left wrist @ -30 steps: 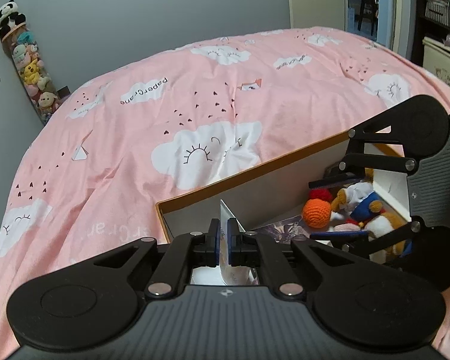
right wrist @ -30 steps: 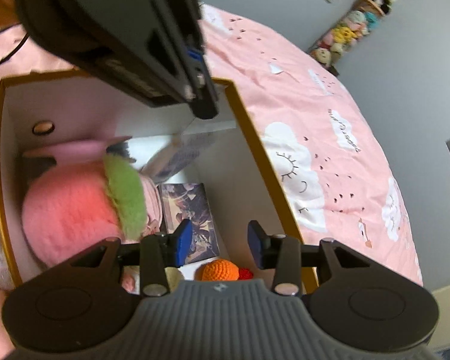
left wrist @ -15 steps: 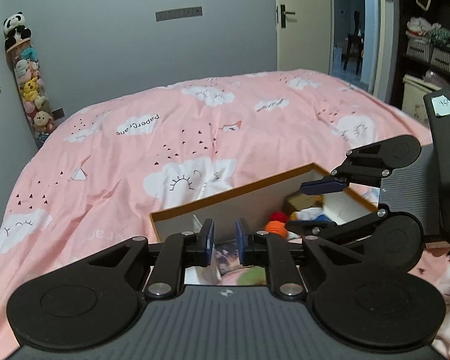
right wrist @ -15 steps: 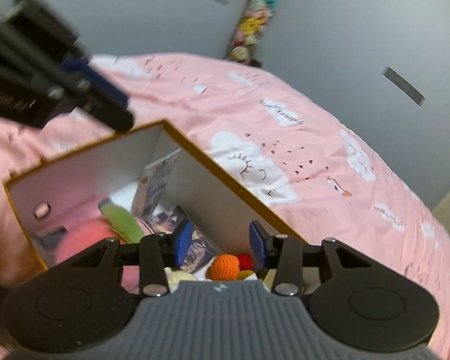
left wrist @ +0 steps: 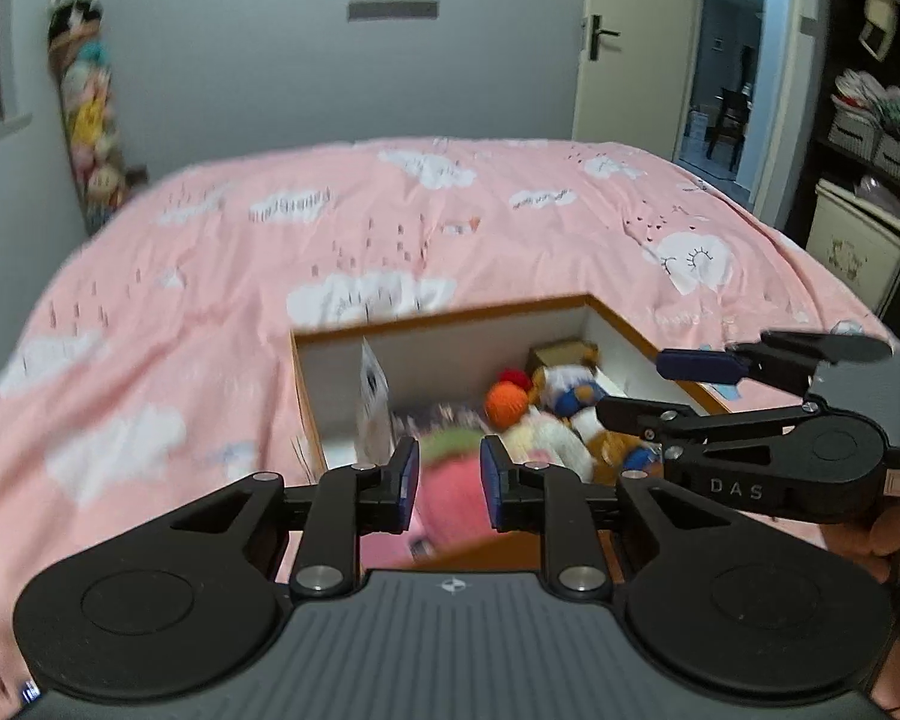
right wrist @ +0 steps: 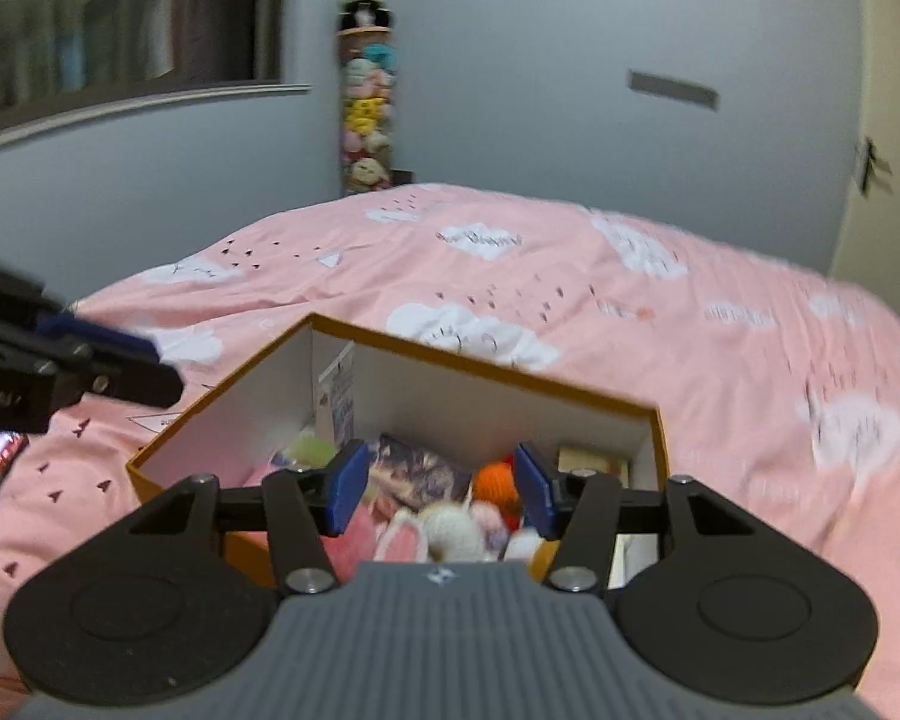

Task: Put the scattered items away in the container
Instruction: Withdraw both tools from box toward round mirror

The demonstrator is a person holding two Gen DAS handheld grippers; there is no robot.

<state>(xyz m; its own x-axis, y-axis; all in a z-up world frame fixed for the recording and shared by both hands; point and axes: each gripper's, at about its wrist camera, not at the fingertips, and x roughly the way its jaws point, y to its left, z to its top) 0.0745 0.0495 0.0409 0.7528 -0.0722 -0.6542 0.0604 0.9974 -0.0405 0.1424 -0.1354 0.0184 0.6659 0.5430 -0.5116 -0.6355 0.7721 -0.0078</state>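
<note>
Home bedroom: bed (left wrist: pixel 222 276) under a pink cloud-print duvet, hanging column of plush toys (right wrist: pixel 365 90) in the wall corner beyond it, door (left wrist: pixel 630 42) ajar onto another room, storage shelves (left wrist: pixel 876 120) with baskets.

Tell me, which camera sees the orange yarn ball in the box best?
The left wrist view: the orange yarn ball shows whole and round inside the box. In the right wrist view the ball is partly hidden behind the right gripper's finger.
</note>
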